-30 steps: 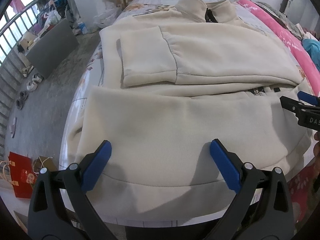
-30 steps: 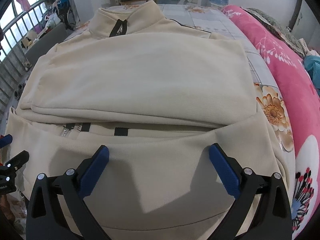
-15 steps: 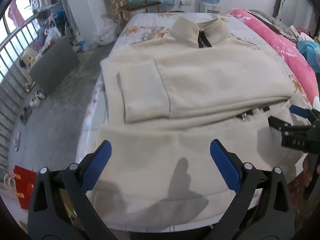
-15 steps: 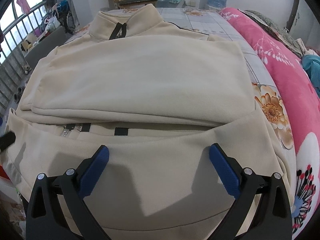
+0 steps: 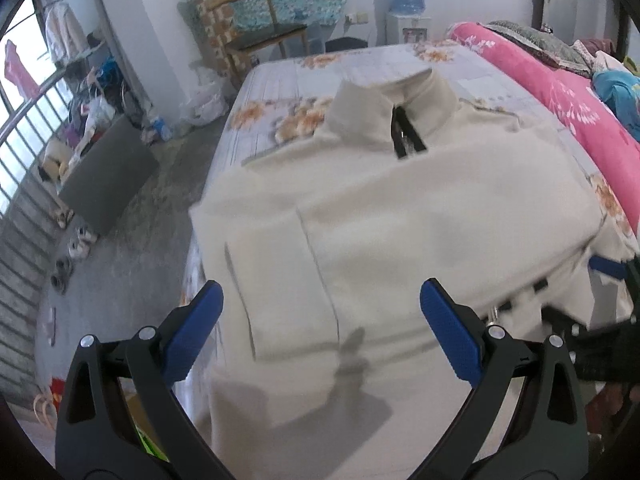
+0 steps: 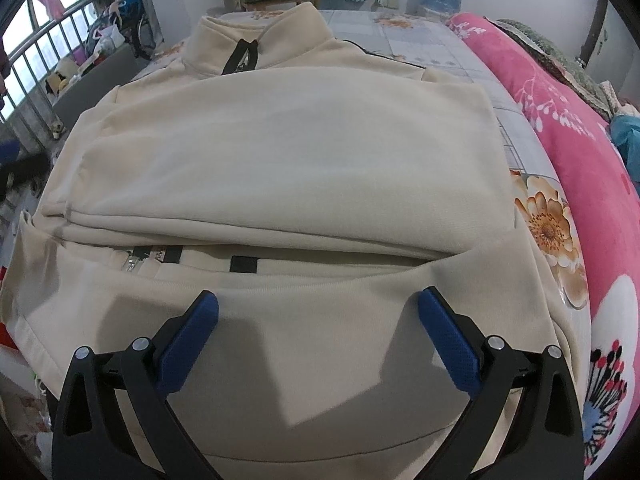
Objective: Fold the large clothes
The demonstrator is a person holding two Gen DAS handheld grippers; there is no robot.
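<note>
Both grippers gape wide, empty — left gripper [image 5: 320, 316] & right gripper [image 6: 318, 320] hover over cream jacket [image 6: 280, 152].

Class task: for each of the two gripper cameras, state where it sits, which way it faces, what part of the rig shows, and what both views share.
Left wrist: sits on the left gripper, above the jacket's left side, facing the collar; own open blue fingers show, the right gripper at the right edge.
Right wrist: sits on the right gripper, low over the hem, facing the collar; own open fingers show.
Shared: the cream jacket, floral bed sheet, pink quilt.
</note>
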